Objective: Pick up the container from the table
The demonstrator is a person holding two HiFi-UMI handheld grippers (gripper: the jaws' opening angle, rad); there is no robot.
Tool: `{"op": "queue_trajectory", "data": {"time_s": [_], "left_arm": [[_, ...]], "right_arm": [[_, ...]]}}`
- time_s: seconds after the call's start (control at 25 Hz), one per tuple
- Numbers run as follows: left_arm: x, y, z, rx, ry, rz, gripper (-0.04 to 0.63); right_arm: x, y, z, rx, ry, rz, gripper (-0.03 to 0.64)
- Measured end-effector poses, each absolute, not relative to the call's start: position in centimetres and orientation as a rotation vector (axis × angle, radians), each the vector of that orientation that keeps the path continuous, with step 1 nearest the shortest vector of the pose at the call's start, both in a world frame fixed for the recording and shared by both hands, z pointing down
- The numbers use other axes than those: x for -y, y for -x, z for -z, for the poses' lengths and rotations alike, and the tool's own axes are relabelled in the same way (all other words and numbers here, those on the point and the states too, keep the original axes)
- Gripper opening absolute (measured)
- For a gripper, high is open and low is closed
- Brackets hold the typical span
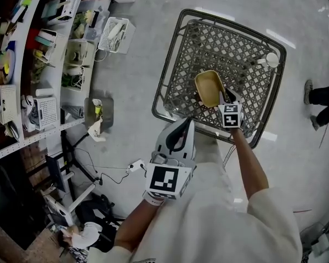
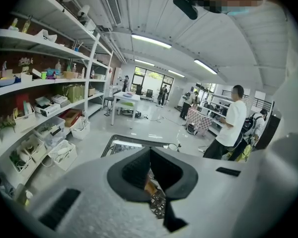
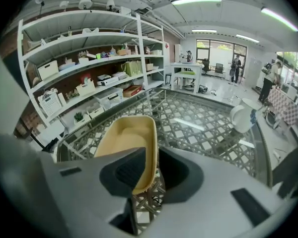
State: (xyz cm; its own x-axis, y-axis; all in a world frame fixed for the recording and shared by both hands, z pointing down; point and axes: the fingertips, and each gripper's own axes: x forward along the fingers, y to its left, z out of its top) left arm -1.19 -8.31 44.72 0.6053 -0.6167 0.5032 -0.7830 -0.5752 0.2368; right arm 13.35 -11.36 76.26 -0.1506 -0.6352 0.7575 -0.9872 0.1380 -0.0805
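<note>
A tan oval container is over the near part of the lattice-top table. My right gripper is shut on its near rim. In the right gripper view the container tilts up from the jaws, its wall pinched between the two dark pads of the right gripper, with the table lattice beneath it. My left gripper hangs close to my body, short of the table's near edge. Its jaws meet at the tips with nothing between them, as the left gripper view shows.
A white round cup stands at the table's far right corner. Shelves with bins line the left side, and white baskets sit on the floor beside them. A person's shoes show at the right. A person in a white shirt stands beyond the table.
</note>
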Motion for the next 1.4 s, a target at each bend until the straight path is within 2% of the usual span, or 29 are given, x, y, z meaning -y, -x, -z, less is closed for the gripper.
{"op": "queue_trajectory", "data": {"time_s": [0.44,0.56,0.76,1.12,1.4], "left_arm": [[7.9,1.7,-44.7,1.127,-2.383,-0.512,0.021],[7.7,1.7,-44.9,1.129,-2.383,-0.515,0.021],[7.5,1.7,-44.7,1.136,-2.391,-0.515,0.021],[7.4,1.6,-44.6,1.133,-2.407,-0.506,0.023],[7.3,1.6,-43.8,1.135,-2.411,-0.472,0.021]], "right_arm": [[10.9,-13.7,-79.3,1.782,-1.497,-0.895,0.091],[10.9,-13.9,-79.8,1.776,-1.506,-0.928,0.040],[10.8,-13.8,-79.7,1.776,-1.513,-0.971,0.031],[11.5,-13.8,-78.1,1.828,-1.512,-0.907,0.026],[12.2,-13.2,-73.4,1.892,-1.542,-0.822,0.026]]}}
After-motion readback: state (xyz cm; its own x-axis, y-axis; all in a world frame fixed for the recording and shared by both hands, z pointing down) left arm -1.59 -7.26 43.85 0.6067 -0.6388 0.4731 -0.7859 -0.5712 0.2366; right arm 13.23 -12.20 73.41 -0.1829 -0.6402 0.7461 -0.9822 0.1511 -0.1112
